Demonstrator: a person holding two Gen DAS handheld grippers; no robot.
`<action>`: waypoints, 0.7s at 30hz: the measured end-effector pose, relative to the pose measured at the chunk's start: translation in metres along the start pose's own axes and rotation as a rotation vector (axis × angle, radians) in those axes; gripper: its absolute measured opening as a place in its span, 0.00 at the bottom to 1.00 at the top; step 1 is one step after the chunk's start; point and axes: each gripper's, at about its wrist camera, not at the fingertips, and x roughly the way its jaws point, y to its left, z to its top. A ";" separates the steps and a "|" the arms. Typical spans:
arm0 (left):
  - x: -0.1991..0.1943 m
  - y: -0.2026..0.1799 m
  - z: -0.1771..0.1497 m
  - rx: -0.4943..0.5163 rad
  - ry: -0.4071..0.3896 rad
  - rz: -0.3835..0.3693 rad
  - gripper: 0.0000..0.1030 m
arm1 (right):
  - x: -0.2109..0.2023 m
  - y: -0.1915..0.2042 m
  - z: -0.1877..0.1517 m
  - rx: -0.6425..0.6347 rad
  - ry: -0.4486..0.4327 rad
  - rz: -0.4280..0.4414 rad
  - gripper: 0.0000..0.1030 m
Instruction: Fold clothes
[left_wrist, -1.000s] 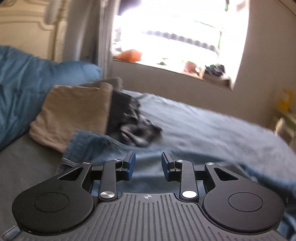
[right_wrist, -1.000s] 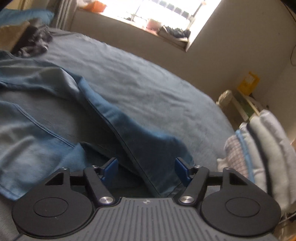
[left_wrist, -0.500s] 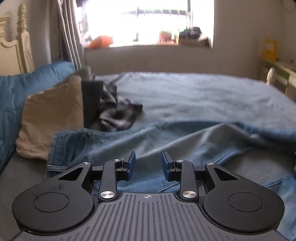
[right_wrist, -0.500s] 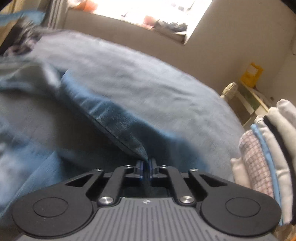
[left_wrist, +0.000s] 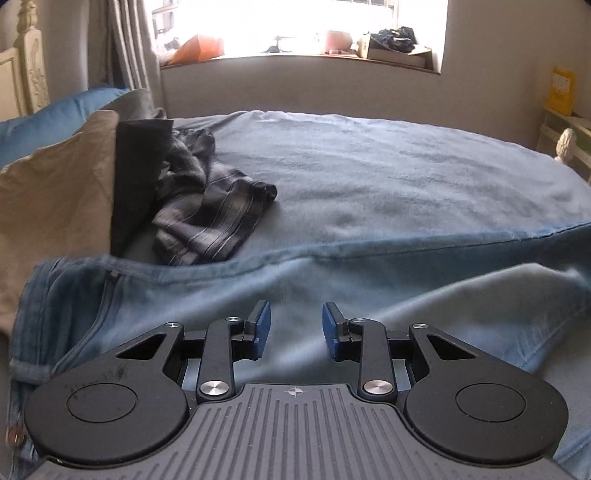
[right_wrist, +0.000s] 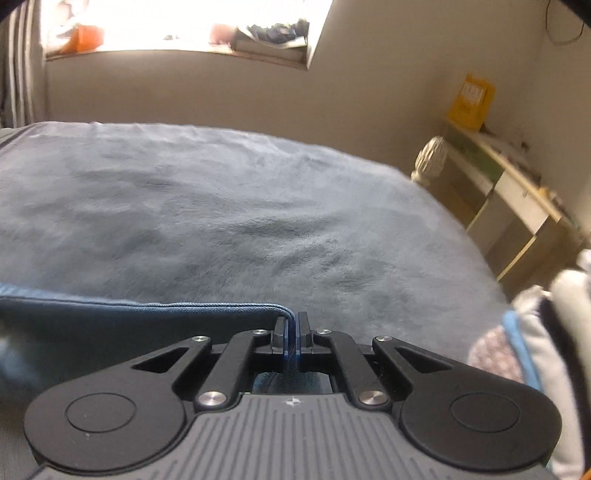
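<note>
A pair of blue jeans (left_wrist: 229, 284) lies spread across the grey-blue bed, waistband at the left, one leg running off to the right. My left gripper (left_wrist: 295, 328) hovers over the upper part of the jeans, its blue pads apart with only denim below them. In the right wrist view my right gripper (right_wrist: 292, 336) is shut on a stitched edge of the jeans (right_wrist: 147, 325), which stretches away to the left from the pads.
A tan folded garment (left_wrist: 55, 206), a dark one and a crumpled striped piece (left_wrist: 210, 218) sit at the bed's left, by a blue pillow. Folded light clothes (right_wrist: 546, 343) are stacked at the right. A windowsill and wall lie beyond the bed (right_wrist: 221, 206); a shelf unit (right_wrist: 517, 206) stands at right.
My right gripper closed on the jeans' edge and carried it rightward, pulling the leg straight. My left gripper swung and sank closer over the jeans near the waistband.
</note>
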 end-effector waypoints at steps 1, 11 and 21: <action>0.005 0.000 0.002 0.011 0.014 0.003 0.29 | 0.009 0.000 0.004 0.002 0.025 0.004 0.02; 0.042 -0.033 0.036 0.195 0.133 -0.020 0.29 | 0.096 -0.009 0.033 -0.068 0.222 0.138 0.03; 0.085 -0.101 0.057 0.273 0.195 0.110 0.29 | 0.158 -0.075 -0.012 0.319 0.113 0.509 0.30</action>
